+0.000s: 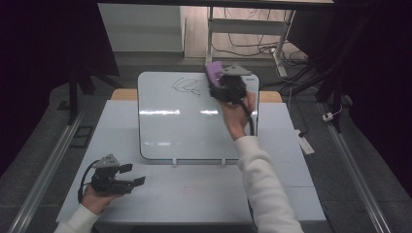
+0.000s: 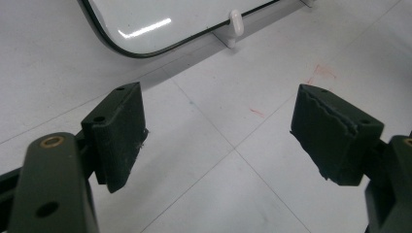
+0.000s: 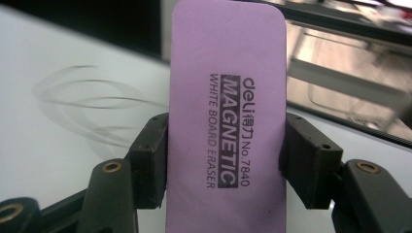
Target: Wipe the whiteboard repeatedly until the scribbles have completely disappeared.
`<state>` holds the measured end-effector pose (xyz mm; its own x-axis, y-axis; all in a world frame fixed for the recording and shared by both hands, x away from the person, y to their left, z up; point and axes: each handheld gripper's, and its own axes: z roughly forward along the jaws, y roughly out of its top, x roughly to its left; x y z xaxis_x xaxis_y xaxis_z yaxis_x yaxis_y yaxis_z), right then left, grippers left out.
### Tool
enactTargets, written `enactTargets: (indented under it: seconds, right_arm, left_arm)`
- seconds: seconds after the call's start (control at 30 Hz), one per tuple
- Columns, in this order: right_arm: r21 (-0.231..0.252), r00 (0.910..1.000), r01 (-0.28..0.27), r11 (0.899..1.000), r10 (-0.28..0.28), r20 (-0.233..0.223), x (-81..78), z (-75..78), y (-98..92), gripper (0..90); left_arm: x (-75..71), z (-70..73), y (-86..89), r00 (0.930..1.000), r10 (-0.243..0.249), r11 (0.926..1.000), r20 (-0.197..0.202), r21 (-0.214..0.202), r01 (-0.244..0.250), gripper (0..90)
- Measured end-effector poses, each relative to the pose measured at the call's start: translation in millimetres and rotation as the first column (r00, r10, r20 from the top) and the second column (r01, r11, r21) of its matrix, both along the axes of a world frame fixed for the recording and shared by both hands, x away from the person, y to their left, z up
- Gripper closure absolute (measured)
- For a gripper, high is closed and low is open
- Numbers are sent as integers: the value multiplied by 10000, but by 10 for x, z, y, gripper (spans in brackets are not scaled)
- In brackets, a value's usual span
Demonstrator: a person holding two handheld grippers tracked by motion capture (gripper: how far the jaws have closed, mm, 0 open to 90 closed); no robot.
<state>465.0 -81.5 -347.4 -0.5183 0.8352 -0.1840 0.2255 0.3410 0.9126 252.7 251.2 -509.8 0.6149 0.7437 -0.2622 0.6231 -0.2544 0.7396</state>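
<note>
A whiteboard (image 1: 184, 126) lies propped on the white table (image 1: 194, 194), with a black scribble (image 1: 186, 87) near its top edge. Over the board's top right part, just right of the scribble, my right gripper (image 1: 219, 85) is shut on a purple eraser (image 1: 214, 73). In the right gripper view the purple eraser (image 3: 226, 116), printed "magnetic white board eraser", sits clamped between both pads, with the blurred scribble (image 3: 87, 104) to its left. My left gripper (image 1: 132, 175) rests at the table's front left, open. Its pads (image 2: 121, 131) stand wide apart over bare table, the whiteboard's corner (image 2: 136, 29) beyond.
Two small white clips (image 1: 174, 161) hold the board's near edge. Faint red marks (image 2: 320, 75) stain the table tiles. Beyond the table stand a desk frame (image 1: 243, 29) and cables on the floor. A white power strip (image 1: 306, 144) lies off the table's right side.
</note>
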Motion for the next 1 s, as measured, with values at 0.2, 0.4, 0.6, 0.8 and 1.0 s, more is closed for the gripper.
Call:
enactTargets:
  seconds: [0.2, 0.4, 0.6, 0.8, 1.0]
  right_arm:
    - [-514, 9871, -1599, 9858, 1591, -196, -121, -157, 845, 400]
    - [-662, 9799, -1979, 9780, 1958, -368, -128, -157, 1004, 400]
    - [-344, 9984, -556, 9979, 558, 54, -10, 23, 478, 400]
    - [-50, 9997, 188, 9998, -188, 132, 28, 78, 201, 400]
    - [-282, 9954, -951, 9951, 954, 93, -18, -33, 754, 401]
  left_arm:
    - [-6, 0, 7, 10000, 51, 10000, 27, 4, -51, 209]
    - [-22, 0, 23, 10000, 86, 10000, 48, 21, -86, 209]
    - [-35, 8, 39, 9999, 144, 9999, 92, -5, -144, 209]
    - [-24, 7, 23, 9999, 67, 10000, 86, 60, -68, 209]
    - [-32, 14, 24, 9999, 85, 10000, 132, 39, -85, 209]
